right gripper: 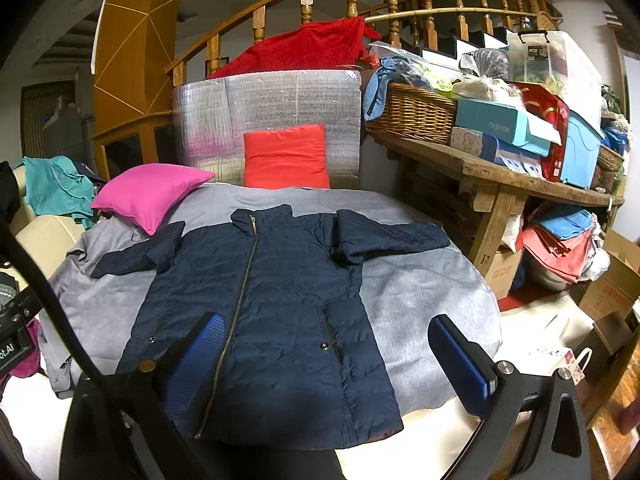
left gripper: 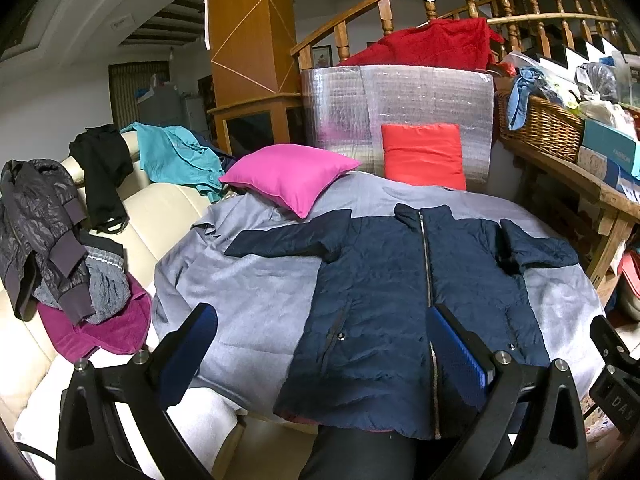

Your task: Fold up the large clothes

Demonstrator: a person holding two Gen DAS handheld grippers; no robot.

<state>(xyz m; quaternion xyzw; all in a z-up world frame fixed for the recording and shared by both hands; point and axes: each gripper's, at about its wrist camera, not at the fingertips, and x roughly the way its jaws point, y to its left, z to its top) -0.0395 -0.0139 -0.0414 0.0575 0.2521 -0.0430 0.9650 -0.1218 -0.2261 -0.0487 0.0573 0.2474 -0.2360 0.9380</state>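
The big blue jacket lies flat and zipped up on the gray cloth, just ahead of both sets of jaws. The left gripper has its jaws wide apart and holds nothing. The right gripper is the same, wide apart and empty. Both hang above the bottom edge of the jacket. I think the puffy cloth could slip out of a small pinch. A grab could also catch the gray cloth underneath and pull it up too.
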